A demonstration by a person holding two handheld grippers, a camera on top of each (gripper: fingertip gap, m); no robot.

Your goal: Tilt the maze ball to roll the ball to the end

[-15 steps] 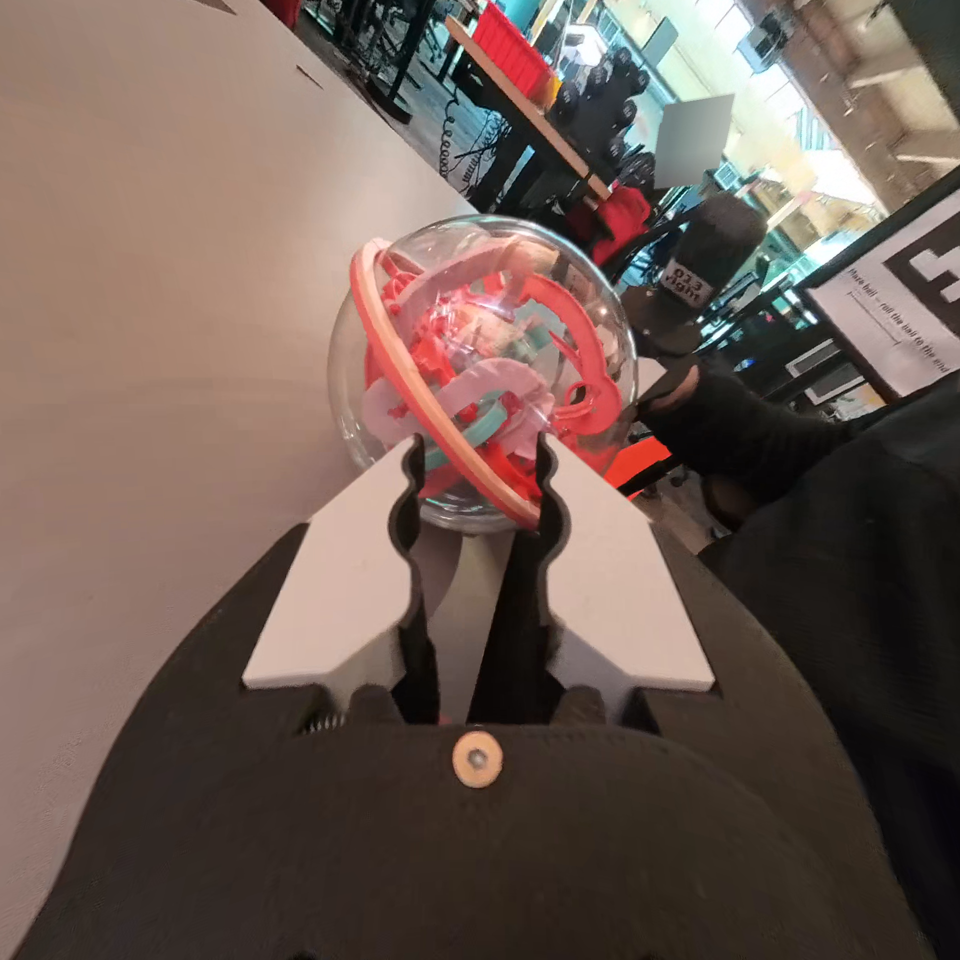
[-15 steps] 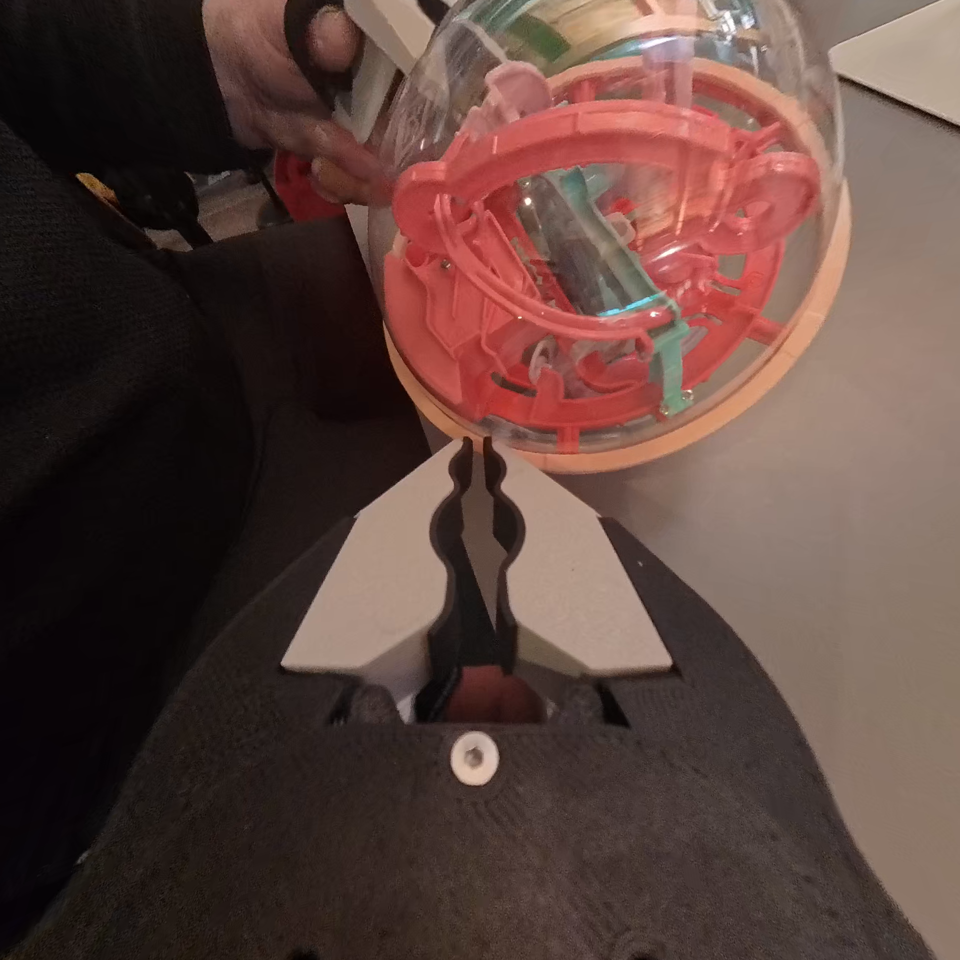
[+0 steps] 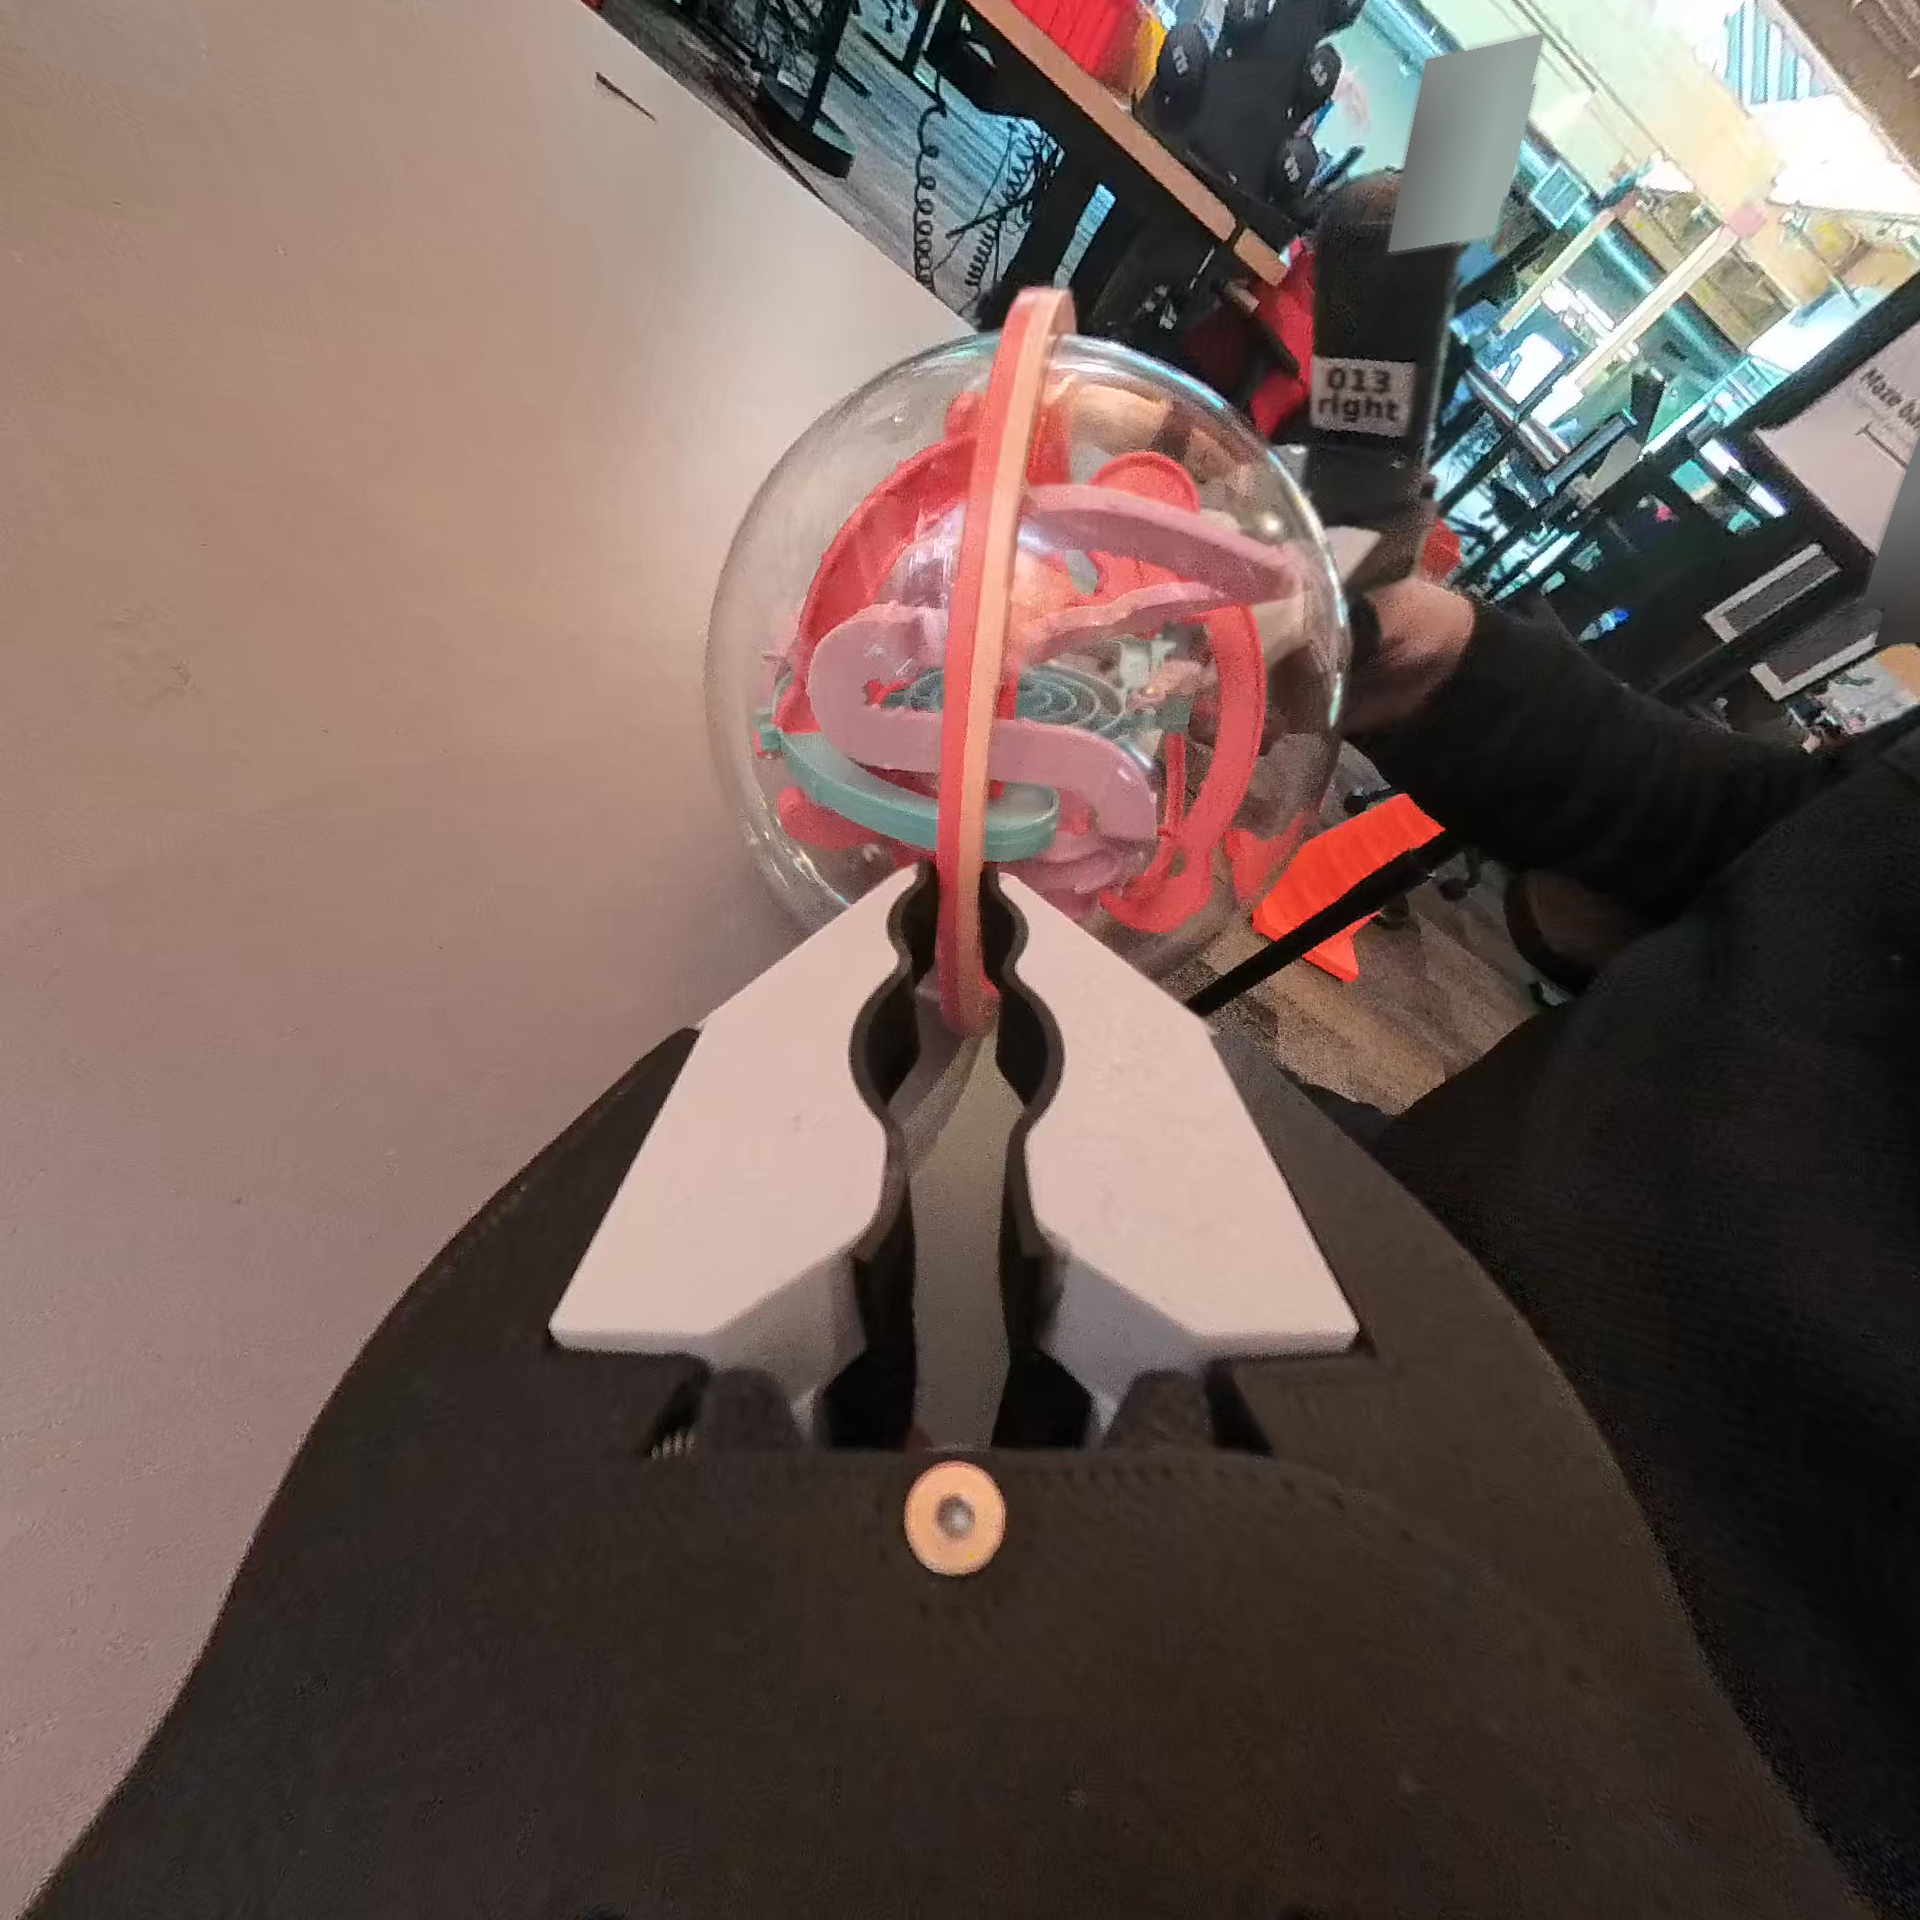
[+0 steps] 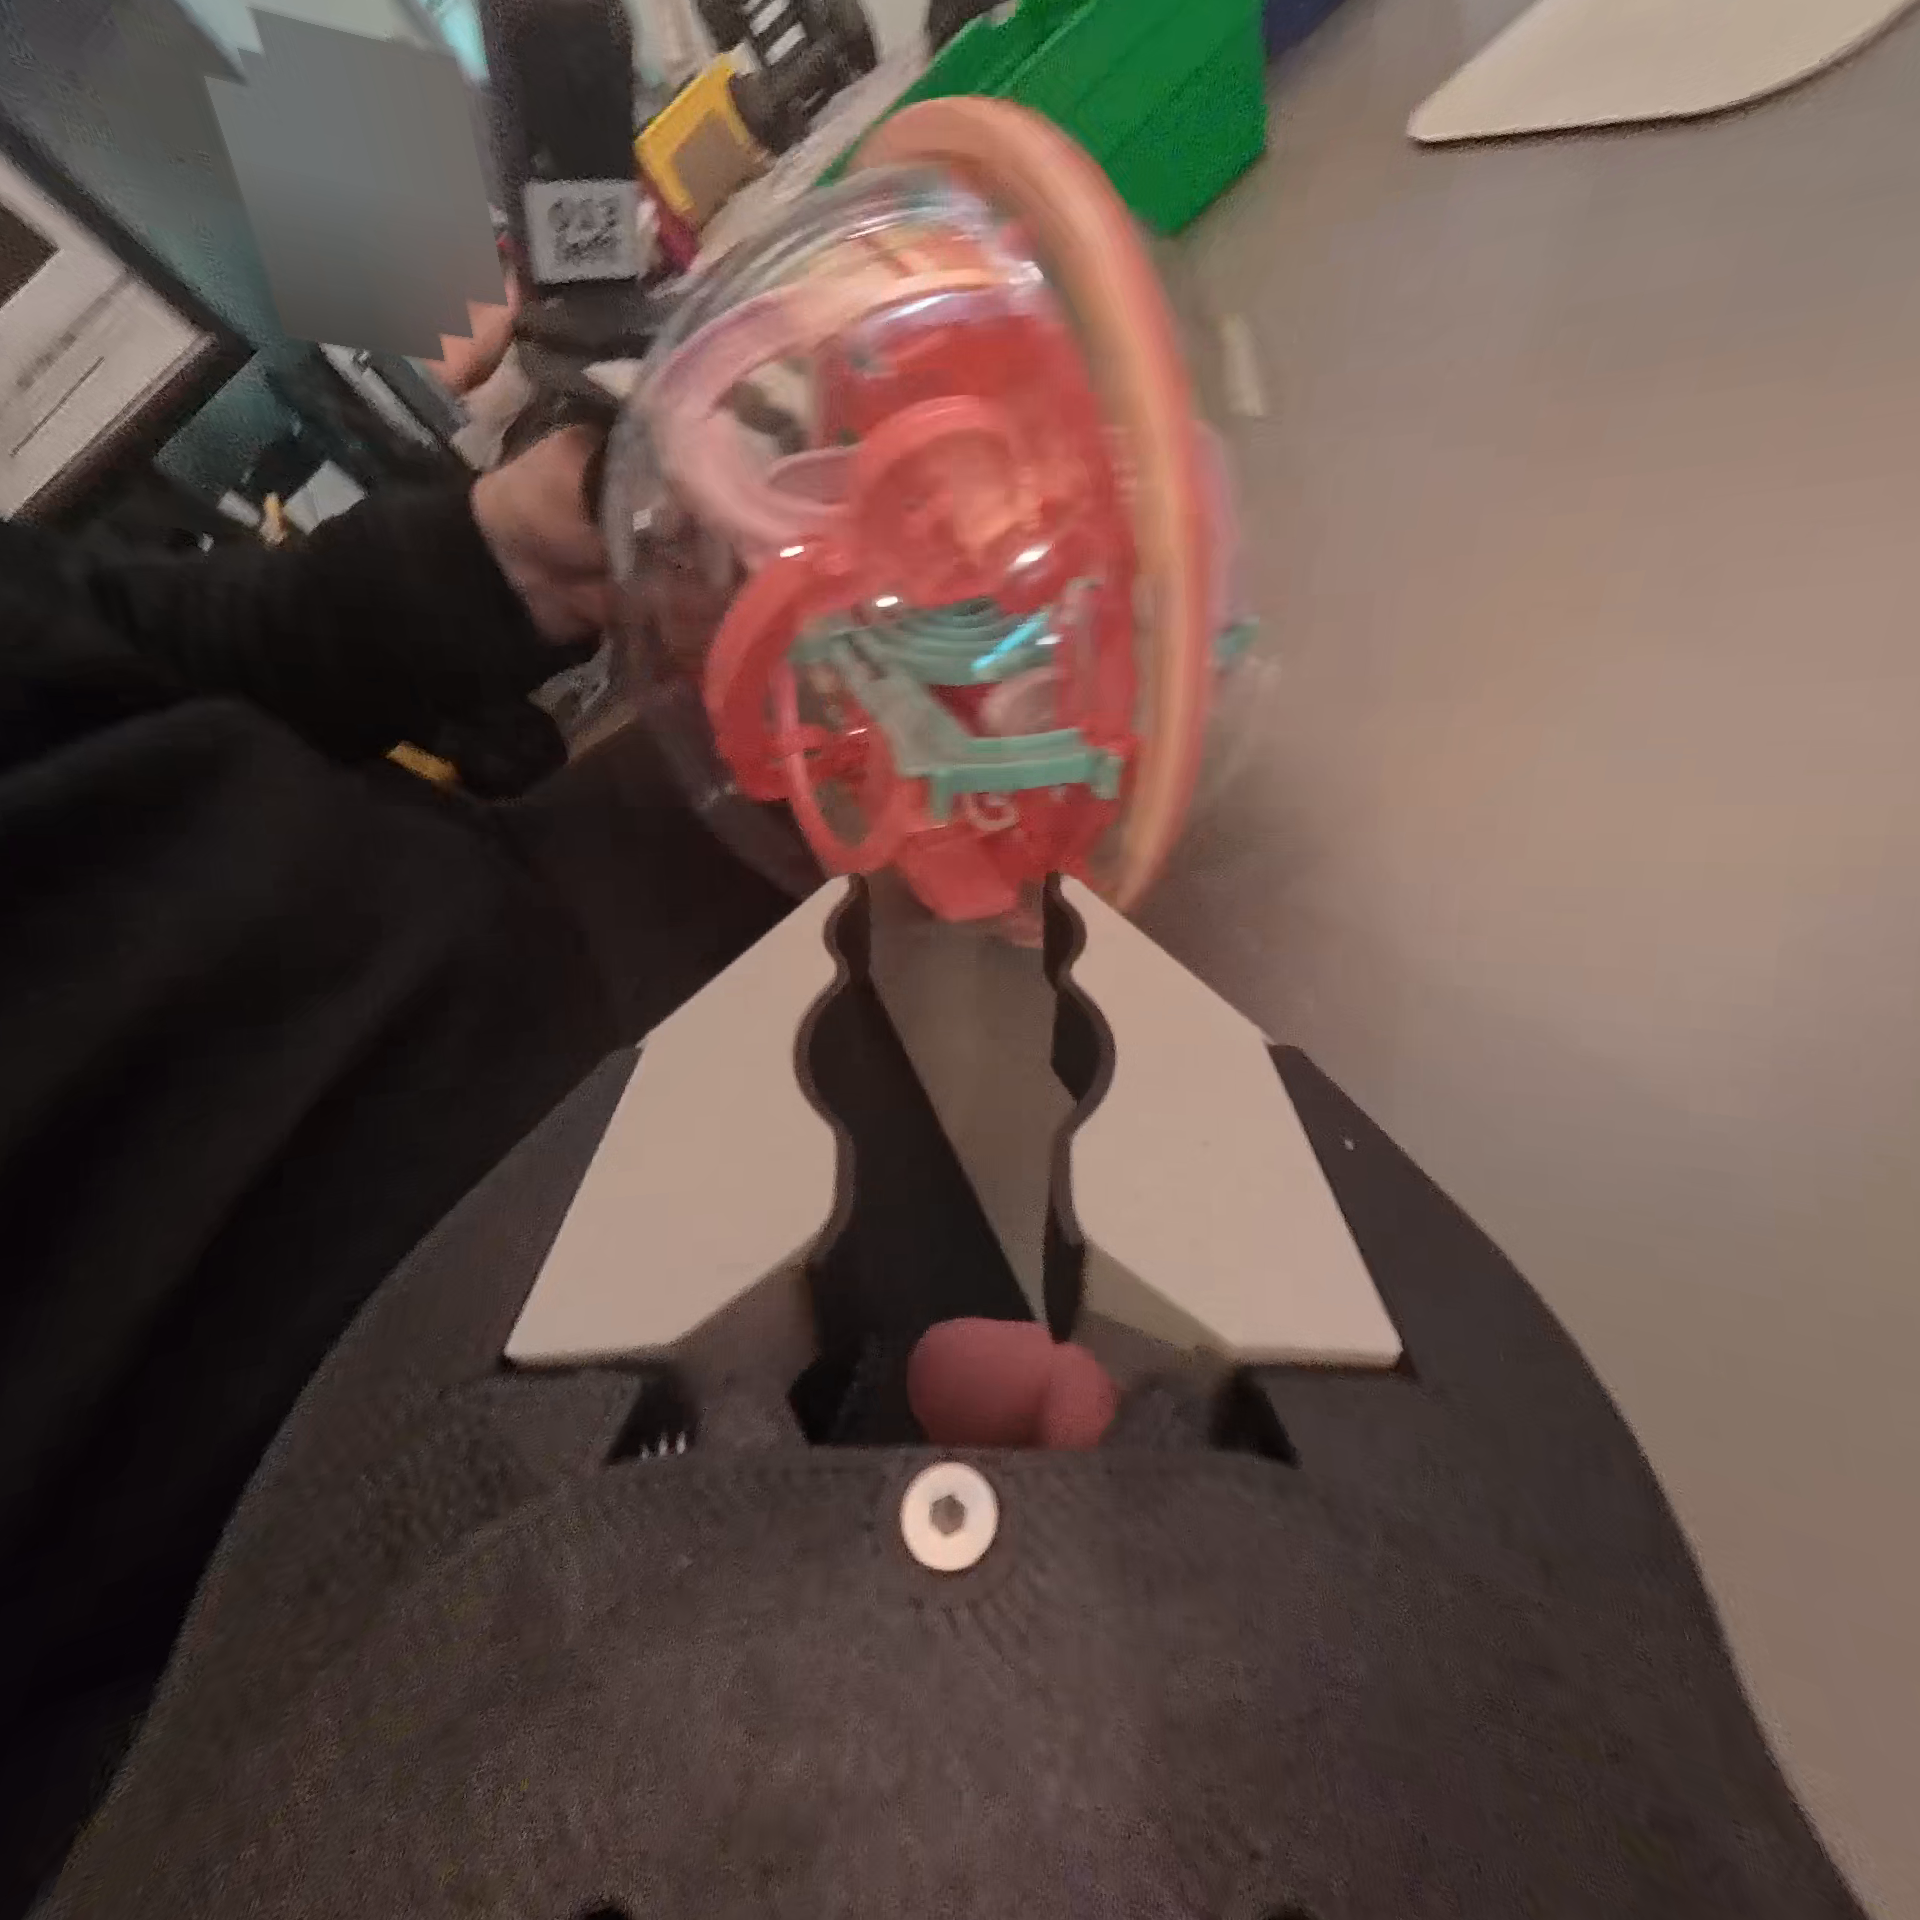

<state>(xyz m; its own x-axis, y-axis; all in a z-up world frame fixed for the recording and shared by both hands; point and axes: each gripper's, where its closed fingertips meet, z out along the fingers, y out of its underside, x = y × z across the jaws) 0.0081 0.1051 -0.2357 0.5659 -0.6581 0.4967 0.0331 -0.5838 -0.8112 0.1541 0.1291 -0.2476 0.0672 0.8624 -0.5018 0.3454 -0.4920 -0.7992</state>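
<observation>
Fingers of the left gripper clamp the maze ball's rim; right fingers parted, ball blurred

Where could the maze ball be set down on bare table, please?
Bare tabletop stretches left of the maze ball in the left wrist view, and right of it toward the white sheet in the right wrist view. It is crowded at the table's edge, by the sleeve and both grippers.

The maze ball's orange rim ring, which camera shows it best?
The left wrist view: the ring is sharp, edge-on, running down between the left gripper's fingertips. The right wrist view shows it only as a motion-blurred arc.
</observation>
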